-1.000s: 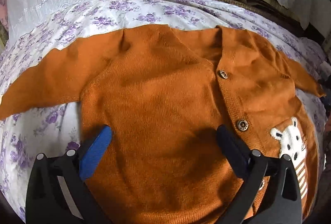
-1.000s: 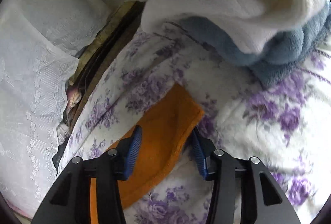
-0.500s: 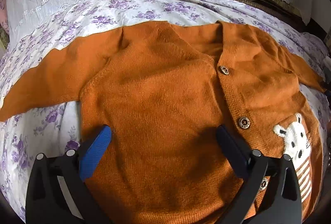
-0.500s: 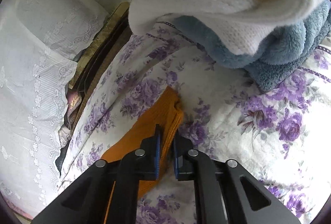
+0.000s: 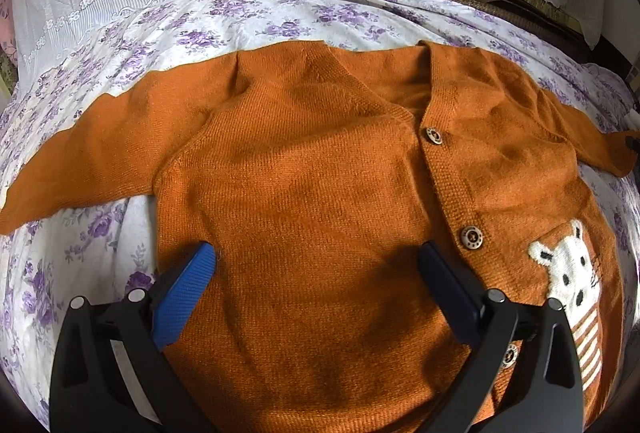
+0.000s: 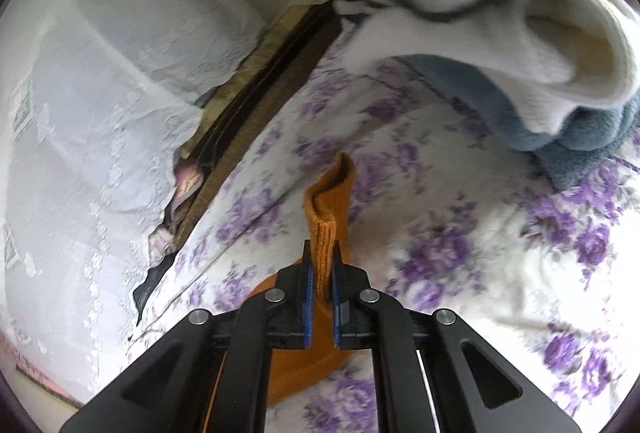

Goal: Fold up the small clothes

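Orange knit now stands pinched between the pads of the right tongs point(image 6: 320, 265): 1 second ago those tongs straddled the sleeve cuff point(image 6: 330, 209) with both fingers apart, and they have since clamped onto it and begun to raise it, so the cuff pokes up as a folded ridge above the floral bedsheet point(image 6: 460, 253) instead of lying flat. That reads as the start of the first fold: the right sleeve is in hand and looks ready to be carried across the body of the cardigan point(image 5: 304, 201).

The left tongs point(image 5: 316, 261) have not shifted. They hover wide open over the lower front of the cardigan, the blue pad near its left side seam and the dark pad just left of the button placket, gripping nothing.

The left view gives the whole layout: the cardigan lies face up on the bed, both sleeves spread out, 2 buttons point(image 5: 471, 236) fastened down the front and a white animal patch point(image 5: 568, 265) at the right. At its far right edge the right sleeve ends beside a dark speck, probably the other tongs, though too small to be sure. The right view alone shows the grip itself, plus a pile of white and blue clothes point(image 6: 520, 65) far right on the bed and a lace cover point(image 6: 100, 113) at the left.
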Tool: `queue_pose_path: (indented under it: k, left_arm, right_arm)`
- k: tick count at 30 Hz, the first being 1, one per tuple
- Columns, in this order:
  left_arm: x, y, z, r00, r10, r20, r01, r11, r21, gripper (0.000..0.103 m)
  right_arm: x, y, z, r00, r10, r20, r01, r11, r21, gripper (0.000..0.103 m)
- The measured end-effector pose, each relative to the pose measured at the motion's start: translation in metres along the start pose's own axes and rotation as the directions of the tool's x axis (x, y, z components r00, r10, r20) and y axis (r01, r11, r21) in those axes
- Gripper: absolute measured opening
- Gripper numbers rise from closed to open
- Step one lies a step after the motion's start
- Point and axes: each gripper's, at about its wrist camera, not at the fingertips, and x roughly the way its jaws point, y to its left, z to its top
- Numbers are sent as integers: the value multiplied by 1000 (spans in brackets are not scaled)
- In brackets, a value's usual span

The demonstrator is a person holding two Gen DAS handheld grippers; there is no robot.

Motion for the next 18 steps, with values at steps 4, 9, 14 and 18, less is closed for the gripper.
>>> queue_pose_path:
  k: [4,9,14,18]
  left_arm:
    - [0,0,0,1000,-1,0,1,1000,-1,99]
    - [0,0,1,1000,-1,0,1,1000,-3,99]
    - [-13,8,6,998,-7,56,8,1000,-30,99]
    - [-28,29,22,987,78,140,-73,997,-40,99]
  right_arm:
    - [1,13,-4,999,22,-22,-23,999,-33,8]
    - [-4,31,-9,997,60,-44,-63,995,-79,8]
    - [-3,46,-15,991,104,-85,-113,988,-104,8]
    - [-4,60,-22,982,142,-123,-157,980,-124,8]
